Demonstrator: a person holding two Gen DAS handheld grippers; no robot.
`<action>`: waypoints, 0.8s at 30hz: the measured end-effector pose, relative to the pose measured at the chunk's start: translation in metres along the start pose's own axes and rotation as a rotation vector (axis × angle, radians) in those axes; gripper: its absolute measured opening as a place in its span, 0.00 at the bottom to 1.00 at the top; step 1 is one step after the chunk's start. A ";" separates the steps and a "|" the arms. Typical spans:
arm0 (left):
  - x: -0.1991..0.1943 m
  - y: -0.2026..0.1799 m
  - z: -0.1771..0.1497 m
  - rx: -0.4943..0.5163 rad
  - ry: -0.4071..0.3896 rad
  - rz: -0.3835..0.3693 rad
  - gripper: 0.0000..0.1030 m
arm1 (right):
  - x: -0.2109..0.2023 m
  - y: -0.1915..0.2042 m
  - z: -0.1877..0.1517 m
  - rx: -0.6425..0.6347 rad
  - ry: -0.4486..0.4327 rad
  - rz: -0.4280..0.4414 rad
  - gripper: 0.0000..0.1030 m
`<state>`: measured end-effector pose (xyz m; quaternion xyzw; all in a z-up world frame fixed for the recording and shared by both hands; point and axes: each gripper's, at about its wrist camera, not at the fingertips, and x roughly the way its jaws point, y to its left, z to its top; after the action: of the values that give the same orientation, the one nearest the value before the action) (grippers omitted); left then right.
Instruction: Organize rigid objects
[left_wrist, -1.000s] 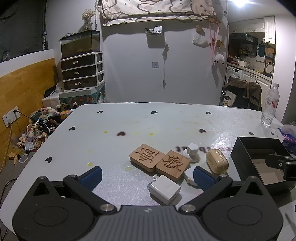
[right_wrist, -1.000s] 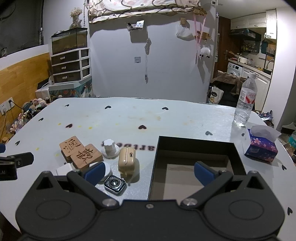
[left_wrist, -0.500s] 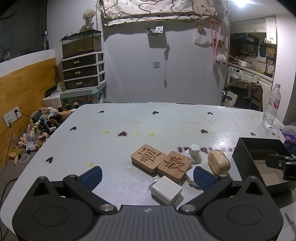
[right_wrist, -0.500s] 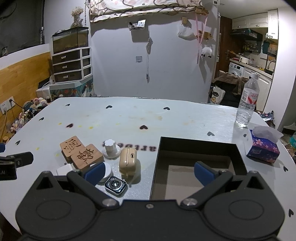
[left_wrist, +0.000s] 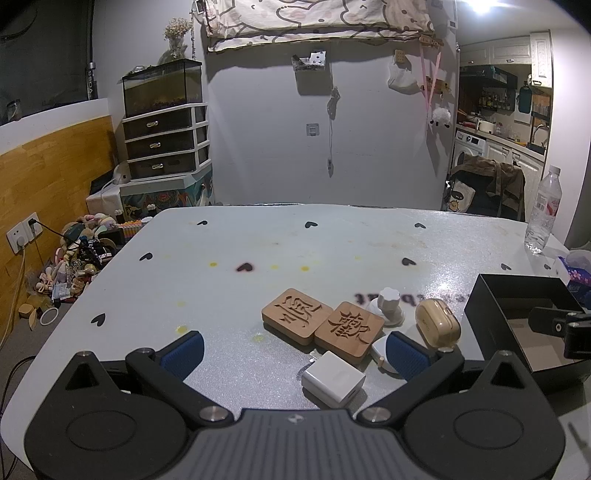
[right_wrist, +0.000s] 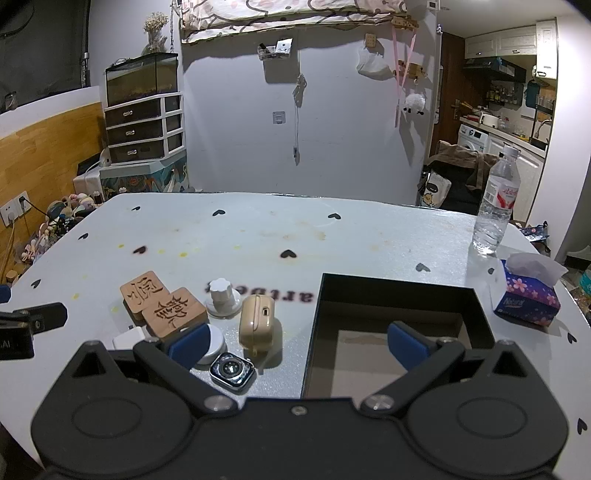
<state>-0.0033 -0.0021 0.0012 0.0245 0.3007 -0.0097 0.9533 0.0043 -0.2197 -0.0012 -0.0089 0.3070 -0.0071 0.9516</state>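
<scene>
Nothing has been put away yet, as far as the views show — the black box (right_wrist: 399, 295) at the lower right of the right wrist view holds only its bare brown floor. All the loose pieces sit clustered on the desk (right_wrist: 295, 236) just left of it: two carved wooden blocks (right_wrist: 162, 302) touching each other, a white knob (right_wrist: 221, 301), a beige earbud case (right_wrist: 256, 325), a watch body (right_wrist: 232, 370), a round white puck (right_wrist: 214, 345) and a white charger cube (left_wrist: 332, 378).

The left gripper (left_wrist: 293, 352) hovers with its jaws spread wide and empty, the charger cube lying low between them. The right gripper (right_wrist: 297, 341) is likewise wide open and holds nothing — one fingertip over the puck, the other over the box. The whole sorting job appears to remain.
</scene>
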 end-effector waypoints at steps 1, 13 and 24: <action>0.000 0.000 0.000 0.000 0.000 0.000 1.00 | 0.000 0.000 0.000 0.000 0.000 0.000 1.00; 0.004 0.000 0.002 0.004 -0.005 0.005 1.00 | 0.002 -0.002 0.002 0.001 -0.014 0.016 1.00; 0.015 -0.002 0.024 0.002 -0.054 0.003 1.00 | 0.002 -0.035 0.023 0.039 -0.091 -0.074 1.00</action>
<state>0.0228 -0.0052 0.0122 0.0259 0.2750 -0.0092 0.9610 0.0194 -0.2549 0.0168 -0.0022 0.2626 -0.0478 0.9637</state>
